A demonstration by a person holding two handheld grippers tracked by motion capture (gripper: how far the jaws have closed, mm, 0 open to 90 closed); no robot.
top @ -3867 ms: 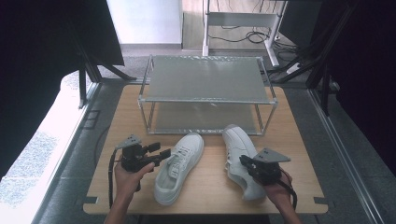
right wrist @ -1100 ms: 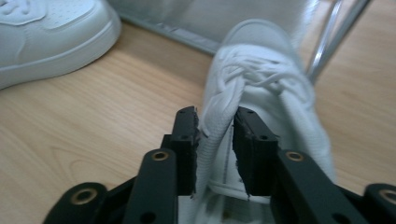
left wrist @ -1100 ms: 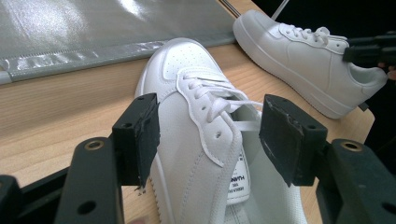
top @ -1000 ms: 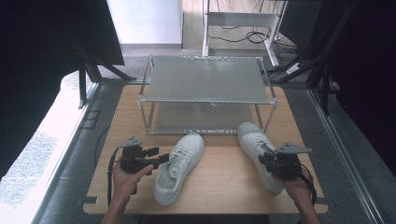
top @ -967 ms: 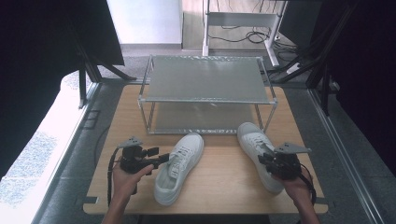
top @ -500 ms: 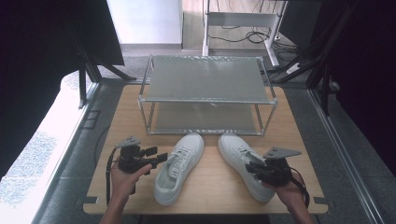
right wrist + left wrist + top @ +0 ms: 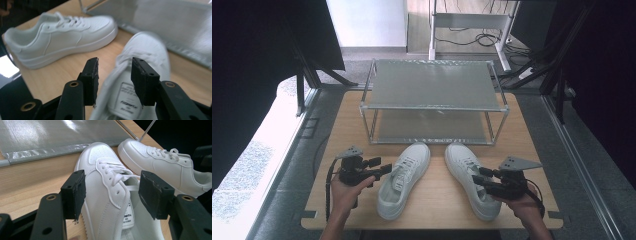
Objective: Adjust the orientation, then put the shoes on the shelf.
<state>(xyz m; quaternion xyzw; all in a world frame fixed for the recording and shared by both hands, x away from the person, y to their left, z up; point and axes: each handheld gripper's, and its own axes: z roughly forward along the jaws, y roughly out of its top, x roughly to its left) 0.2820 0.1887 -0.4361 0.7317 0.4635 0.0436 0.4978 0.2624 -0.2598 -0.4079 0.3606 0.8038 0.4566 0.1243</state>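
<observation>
Now lining up two white sneakers side by side on the wooden surface (image 7: 532, 150), toes toward the wire rack (image 7: 432, 95). Right gripper (image 7: 484, 181): jaws just been opening, straddling the right shoe (image 7: 464, 167) at its collar, apparently no longer pinching. Left gripper (image 7: 382, 169): jaws wide apart around the left shoe (image 7: 404, 175). Next, probably closing on a collar to lift toward the rack.

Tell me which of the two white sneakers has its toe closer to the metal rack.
The left sneaker: its toe almost reaches the rack's front lower rail. The right sneaker starts slightly farther back and angles outward.
</observation>
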